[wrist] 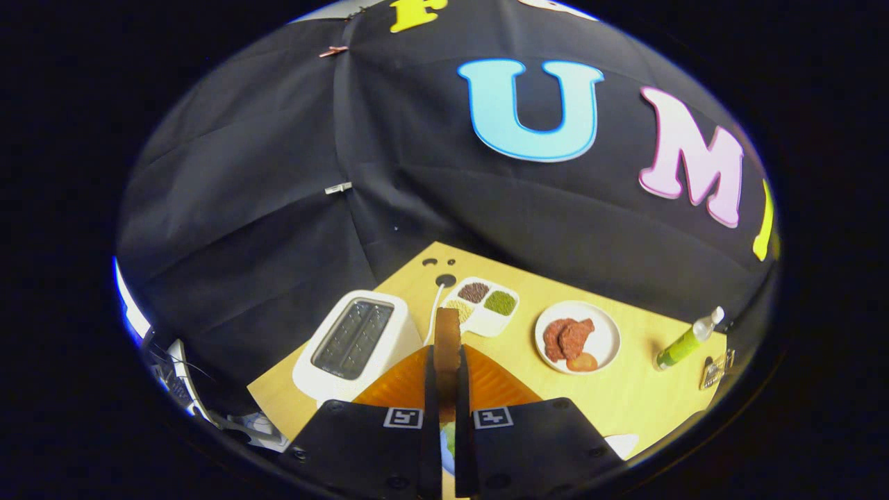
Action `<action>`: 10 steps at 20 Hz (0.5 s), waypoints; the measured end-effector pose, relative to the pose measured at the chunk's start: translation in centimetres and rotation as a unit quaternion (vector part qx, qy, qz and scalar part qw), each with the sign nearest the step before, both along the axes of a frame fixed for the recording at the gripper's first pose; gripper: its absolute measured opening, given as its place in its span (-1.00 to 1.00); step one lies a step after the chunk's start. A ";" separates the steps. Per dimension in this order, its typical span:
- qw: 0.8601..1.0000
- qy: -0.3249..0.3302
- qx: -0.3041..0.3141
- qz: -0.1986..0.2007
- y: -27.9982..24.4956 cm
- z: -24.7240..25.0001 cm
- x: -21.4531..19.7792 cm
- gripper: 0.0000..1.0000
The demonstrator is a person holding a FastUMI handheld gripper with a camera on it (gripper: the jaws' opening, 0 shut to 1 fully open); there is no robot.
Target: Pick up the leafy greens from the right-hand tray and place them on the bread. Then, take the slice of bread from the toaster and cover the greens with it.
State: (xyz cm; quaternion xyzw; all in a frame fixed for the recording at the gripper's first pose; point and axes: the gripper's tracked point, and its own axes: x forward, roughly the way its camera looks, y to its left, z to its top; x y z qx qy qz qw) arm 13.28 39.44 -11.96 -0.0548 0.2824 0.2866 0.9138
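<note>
The claw is pinching a slice of bread on edge; both fingers press its flat faces and the slice stands upright between them, its top crust sticking out ahead of the fingertips; the grip looks narrow and low on the slice, so a tilt of the wrist could let it pivot or slip out.

Below the slice lies an orange plate, near the front edge of the tabletop; a little green shows in the gap under the fingers, probably the greens, but too little is visible to be sure how they lie, or to see the bottom bread at all; that is the main risk, since the slice must go from upright to flat over something the fingers themselves hide, and it could land off-centre or drag the leaves aside.

The toaster stands just beside the plate toward the left edge, its slots empty by the look of it; a swing to the left while turning the slice could knock it.

Farther back are a divided tray and a white plate of brownish food, with a bottle near the right edge; these are well apart from the claw and unlikely to be disturbed.

Releasing too high would let the slice fall on its edge and topple off the plate.
</note>
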 end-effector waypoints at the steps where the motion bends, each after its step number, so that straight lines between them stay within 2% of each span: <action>1: 1.000 0.014 0.001 -0.002 -1.0 -1.2 -0.2 -0.77; 5: 0.998 0.063 0.001 -0.011 -3.9 -5.9 -1.3 -0.77; 10: 0.991 0.130 0.038 -0.022 -5.8 -10.8 -2.6 -0.77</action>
